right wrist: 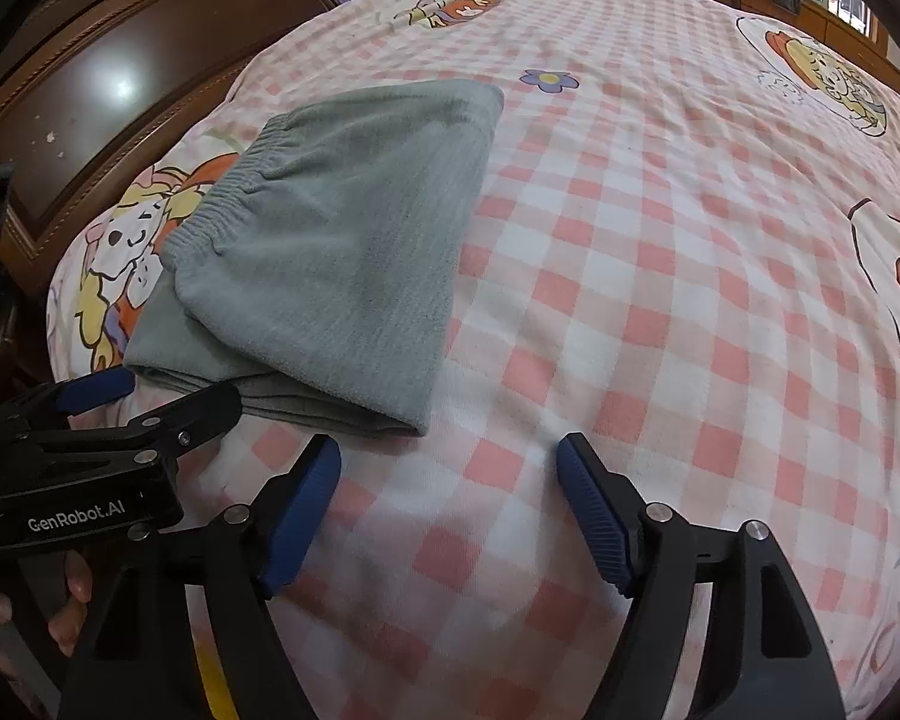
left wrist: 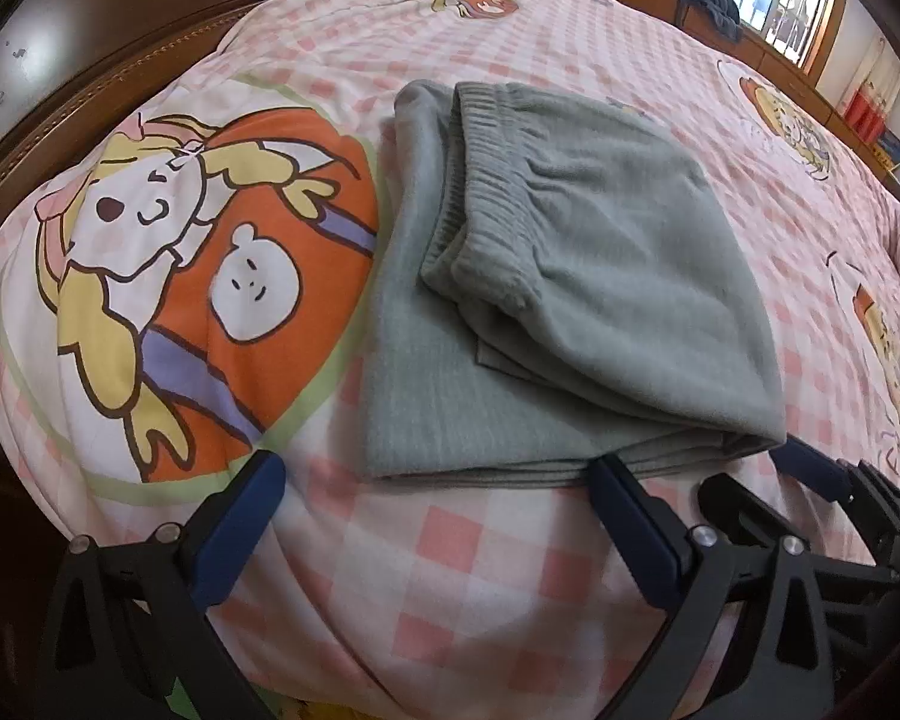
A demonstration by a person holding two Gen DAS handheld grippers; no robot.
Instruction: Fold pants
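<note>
Grey-green pants [left wrist: 600, 252] lie folded on the pink checked bed sheet [left wrist: 450, 570], with the elastic waistband on top and turned toward the left. My left gripper [left wrist: 438, 471] is open wide at the pants' near folded edge; its right fingertip touches that edge and its pads do not press on the cloth. In the right wrist view the pants [right wrist: 342, 240] lie at the upper left. My right gripper [right wrist: 447, 450] stands open over bare sheet just in front of their near right corner. The left gripper [right wrist: 183, 389] shows there at that same edge.
A dark wooden headboard [right wrist: 120, 90] runs along the left of the bed. Cartoon prints [left wrist: 198, 276] cover the sheet beside the pants. Dark clothes [left wrist: 708, 0] lie on a wooden ledge by the window at the far right. A person's hand [right wrist: 72, 594] holds the left gripper.
</note>
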